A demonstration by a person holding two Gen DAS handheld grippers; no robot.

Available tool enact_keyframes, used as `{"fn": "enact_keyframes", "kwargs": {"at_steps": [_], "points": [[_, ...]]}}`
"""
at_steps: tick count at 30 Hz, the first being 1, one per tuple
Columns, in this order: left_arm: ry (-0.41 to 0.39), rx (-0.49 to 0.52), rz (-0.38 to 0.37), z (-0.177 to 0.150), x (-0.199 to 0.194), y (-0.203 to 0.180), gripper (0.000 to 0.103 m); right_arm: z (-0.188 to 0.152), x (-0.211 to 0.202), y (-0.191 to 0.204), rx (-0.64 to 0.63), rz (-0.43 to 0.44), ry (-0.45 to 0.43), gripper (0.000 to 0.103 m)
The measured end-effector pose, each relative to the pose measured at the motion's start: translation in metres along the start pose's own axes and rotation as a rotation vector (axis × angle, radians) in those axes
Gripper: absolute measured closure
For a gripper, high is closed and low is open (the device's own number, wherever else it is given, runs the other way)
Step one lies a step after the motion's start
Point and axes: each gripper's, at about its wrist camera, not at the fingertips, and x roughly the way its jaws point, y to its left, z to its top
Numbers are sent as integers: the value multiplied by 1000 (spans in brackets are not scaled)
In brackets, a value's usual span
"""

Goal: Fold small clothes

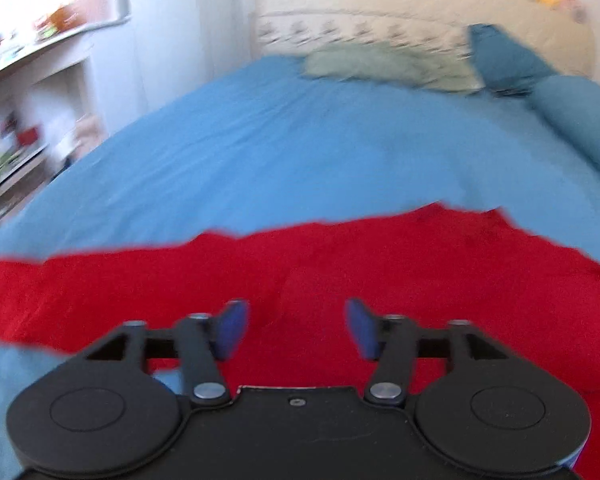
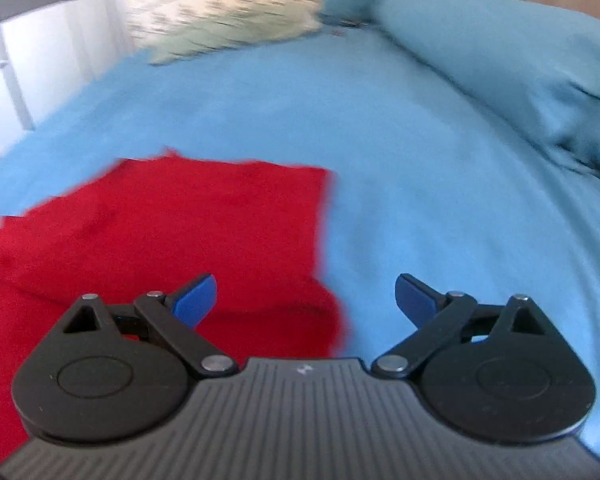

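- 2 grippers, both released: the left gripper [image 1: 297,328] has its blue fingers [image 1: 231,330] spread apart with nothing pinched between them, and the right gripper [image 2: 306,300] stands wider still, equally empty.
- Directly beneath and ahead of the left gripper lies the red garment [image 1: 340,264], spread flat on the blue bed sheet [image 1: 280,140]; red cloth fills the gap between those fingers, but the pads do not press on it.
- Seen from the right wrist, the red garment [image 2: 172,224] lies to the left of centre: the left finger [image 2: 194,300] hangs over its near right corner, the right finger over bare blue bed sheet [image 2: 420,160].
- Its long axis runs side to side across the left wrist view, with a narrower strip, perhaps a sleeve, trailing off to the left; the far edge is ragged and blurred.
- Judged from this, the left hand is the nearer to the body of the cloth and the right hand sits at its right-hand edge, so a next fold would likely start from that edge or corner.
- Farther out: a pale green cushion [image 1: 384,66], teal pillows [image 1: 580,120] and a patterned headboard cover.
- No brand, label or legible writing shows anywhere; both views are motion-blurred.
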Motion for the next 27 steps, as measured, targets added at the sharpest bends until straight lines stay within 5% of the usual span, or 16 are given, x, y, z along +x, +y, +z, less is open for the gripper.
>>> {"fn": "enact_keyframes", "kwargs": {"at_steps": [3,6,14,17,27], "points": [[6,28,-81,7,13,-15,33,6,24,14,-1,60,-2,0],[29,55,-115,2,36,-29,34,0,54,14,49,29,48,0],[111,23,-117,-25,61,-20,34,-23,48,1,45,33,52,0],[101,14,-130,-19,54,-18,33,-5,37,7,35,69,-28,0],[120,15,-117,-20,62,-22,33,26,125,1,57,-35,21,0]]}}
